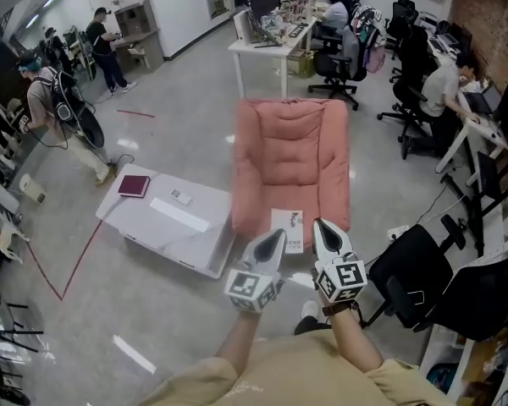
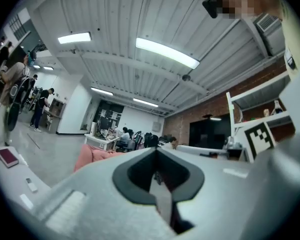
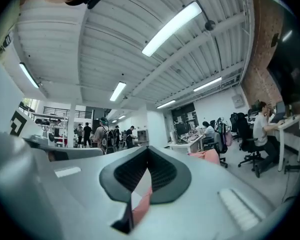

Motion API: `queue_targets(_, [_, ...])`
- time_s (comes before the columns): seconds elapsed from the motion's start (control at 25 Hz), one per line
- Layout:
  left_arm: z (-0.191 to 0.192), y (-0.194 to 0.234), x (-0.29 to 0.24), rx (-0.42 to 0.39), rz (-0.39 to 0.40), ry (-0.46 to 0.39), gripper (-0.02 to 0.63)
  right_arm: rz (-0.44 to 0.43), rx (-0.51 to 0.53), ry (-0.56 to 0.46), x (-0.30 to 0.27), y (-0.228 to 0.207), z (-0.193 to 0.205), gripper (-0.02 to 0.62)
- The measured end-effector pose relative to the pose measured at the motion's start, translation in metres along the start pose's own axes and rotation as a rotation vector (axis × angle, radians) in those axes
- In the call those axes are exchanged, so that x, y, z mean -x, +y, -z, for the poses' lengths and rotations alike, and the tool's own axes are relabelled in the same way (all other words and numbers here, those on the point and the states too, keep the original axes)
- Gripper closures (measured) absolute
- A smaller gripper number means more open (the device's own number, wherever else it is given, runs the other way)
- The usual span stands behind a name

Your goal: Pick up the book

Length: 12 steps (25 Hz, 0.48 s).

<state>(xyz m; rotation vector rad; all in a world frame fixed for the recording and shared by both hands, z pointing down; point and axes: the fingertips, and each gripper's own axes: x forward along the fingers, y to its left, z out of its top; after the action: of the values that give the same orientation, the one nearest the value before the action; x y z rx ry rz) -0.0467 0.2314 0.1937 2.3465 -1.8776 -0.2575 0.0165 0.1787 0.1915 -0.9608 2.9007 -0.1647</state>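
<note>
Since neither claw has anything in it, this reads as the approach step: left gripper (image 1: pixel 273 238) and right gripper (image 1: pixel 325 230) are both clenched tight, pads together, nothing between them, held level and side by side low in the head view. The target looks like the white book (image 1: pixel 288 229) lying flat at the front edge of the pink armchair (image 1: pixel 292 155) seat, showing between the two gripper noses. It is thin and rectangular, with a pale cover and a small dark graphic, probably smooth paperback stock. Caveat: a second, maroon book (image 1: pixel 134 185) lies flat on the far corner of the low white table (image 1: pixel 212 235) left of the chair, well apart from both claws, so which one the task means is a guess; I'd take the near one. Next move, as I judge it: open one claw, tip it down, work a jaw under the book's front edge, close. The cushion is quilted soft fabric and should give, which helps a jaw slide beneath. Table top is hard and glossy; the floor (image 1: pixel 178 125) is polished grey.
</note>
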Motion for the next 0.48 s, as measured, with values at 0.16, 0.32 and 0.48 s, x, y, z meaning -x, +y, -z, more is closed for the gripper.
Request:
queue_targets(0.16, [0.012,-0.003,-0.056,0.024,-0.046,0.009,0.607,-0.033,-0.008,-0.01,-0.02,-0.054,-0.004,0.591])
queue_targets(0.32, [0.034,-0.003,-0.09,0.014,-0.087,0.041,0.606,-0.045,0.039,-0.005,-0.031,-0.102,0.001,0.591])
queue_targets(0.48, [0.075,0.005,-0.112,0.022,-0.129,0.126,0.606,-0.024,-0.025,0.054,-0.044,-0.15,0.036,0.591])
